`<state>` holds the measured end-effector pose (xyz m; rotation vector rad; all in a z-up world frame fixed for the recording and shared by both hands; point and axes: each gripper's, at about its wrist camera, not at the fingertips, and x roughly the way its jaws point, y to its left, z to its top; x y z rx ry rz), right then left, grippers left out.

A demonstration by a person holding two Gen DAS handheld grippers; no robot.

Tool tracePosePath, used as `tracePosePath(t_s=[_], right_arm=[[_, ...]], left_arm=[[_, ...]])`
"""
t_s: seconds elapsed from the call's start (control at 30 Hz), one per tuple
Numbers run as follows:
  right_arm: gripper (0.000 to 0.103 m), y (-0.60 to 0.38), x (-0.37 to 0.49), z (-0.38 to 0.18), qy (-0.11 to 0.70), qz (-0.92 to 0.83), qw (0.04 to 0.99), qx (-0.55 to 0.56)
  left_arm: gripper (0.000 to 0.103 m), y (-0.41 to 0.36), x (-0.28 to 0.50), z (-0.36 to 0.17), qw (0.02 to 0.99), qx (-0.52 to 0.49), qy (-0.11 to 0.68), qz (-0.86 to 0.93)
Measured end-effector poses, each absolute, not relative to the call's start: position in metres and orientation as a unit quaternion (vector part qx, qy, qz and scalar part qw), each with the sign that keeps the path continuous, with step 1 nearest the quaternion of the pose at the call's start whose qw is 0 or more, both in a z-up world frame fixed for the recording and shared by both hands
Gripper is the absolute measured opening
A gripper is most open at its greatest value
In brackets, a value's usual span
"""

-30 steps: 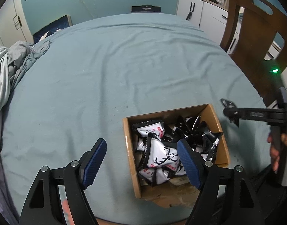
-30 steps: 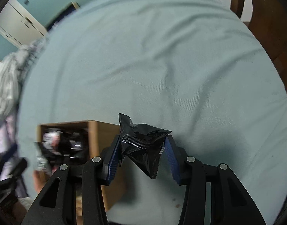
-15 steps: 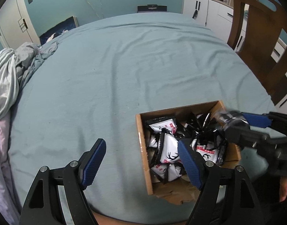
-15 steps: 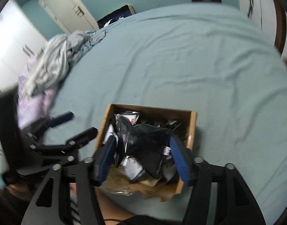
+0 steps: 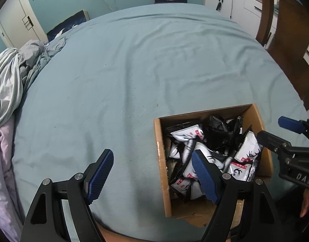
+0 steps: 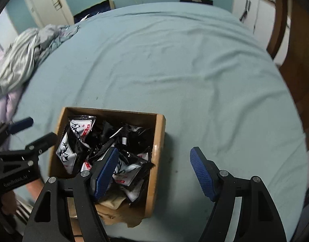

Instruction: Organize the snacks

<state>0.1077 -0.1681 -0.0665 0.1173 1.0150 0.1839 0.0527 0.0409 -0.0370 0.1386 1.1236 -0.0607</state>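
Currently both handheld grippers are spread wide and hold nothing. The left gripper (image 5: pixel 152 173) hovers beside the open brown cardboard box (image 5: pixel 160 157), which sits on a table under a teal cloth (image 5: pixel 124 70); the right gripper (image 6: pixel 154 171) hovers above the box's right wall. Black and white snack packets (image 6: pixel 122 169) lie heaped inside the box. No loose packet shows on the cloth, so the task looks nearly finished; lifting straight up should avoid snagging packets.
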Motion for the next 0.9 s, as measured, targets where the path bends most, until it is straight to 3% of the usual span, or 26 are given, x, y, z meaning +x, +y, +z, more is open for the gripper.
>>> tracePosePath(t_s=[0.23,0.9], right_arm=[[0.073,-0.143,0.105,-0.067,0.484,0.107,0.868,0.013],[0.073,-0.166,0.096,-0.056,0.493,0.104,0.864,0.021]], left_arm=[[0.08,0.039,0.055,-0.041,0.841,0.069,0.537,-0.023],[0.083,0.04,0.053,-0.041,0.841,0.068,0.536,-0.022]])
